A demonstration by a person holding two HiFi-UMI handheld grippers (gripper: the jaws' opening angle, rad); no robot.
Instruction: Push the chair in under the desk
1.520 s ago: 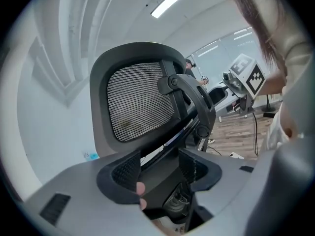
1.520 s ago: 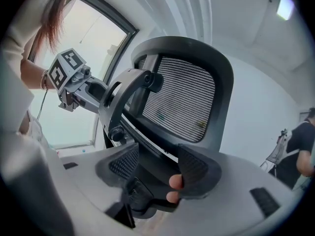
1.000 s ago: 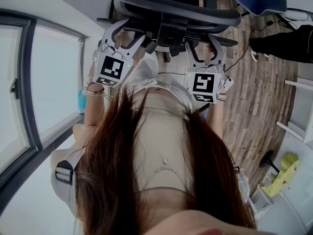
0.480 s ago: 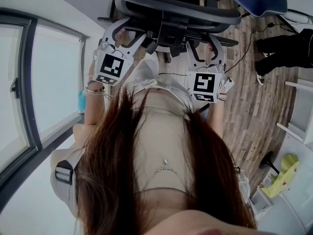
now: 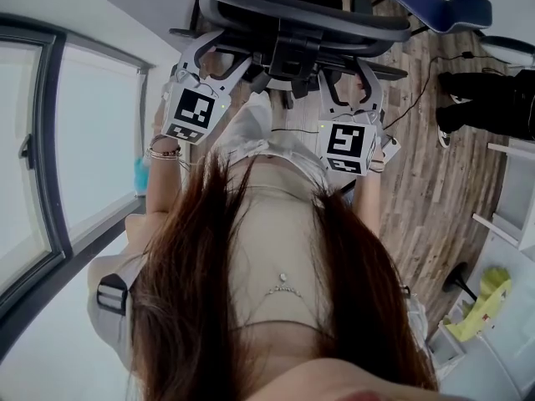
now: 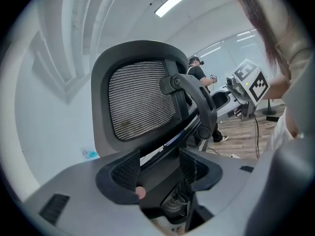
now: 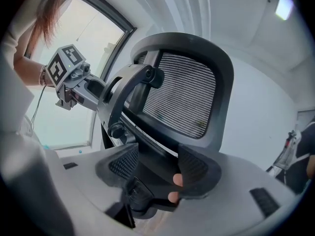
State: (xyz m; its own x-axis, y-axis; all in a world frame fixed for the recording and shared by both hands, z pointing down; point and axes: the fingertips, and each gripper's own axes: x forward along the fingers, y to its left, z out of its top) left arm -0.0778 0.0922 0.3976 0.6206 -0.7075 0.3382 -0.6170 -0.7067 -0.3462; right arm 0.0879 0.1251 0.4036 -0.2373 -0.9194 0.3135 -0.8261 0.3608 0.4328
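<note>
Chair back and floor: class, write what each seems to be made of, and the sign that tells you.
Chair back: grey woven mesh, likely fabric, going by its fine ribbed weave. It sits in a matte dark frame, probably plastic. Floor: wood planks or wood-look laminate, judging by the grain and plank seams.

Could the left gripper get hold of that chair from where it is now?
Probably yes: the left gripper has its fingers apart on either side of the chair back's frame, and nothing stands in the way.
</note>
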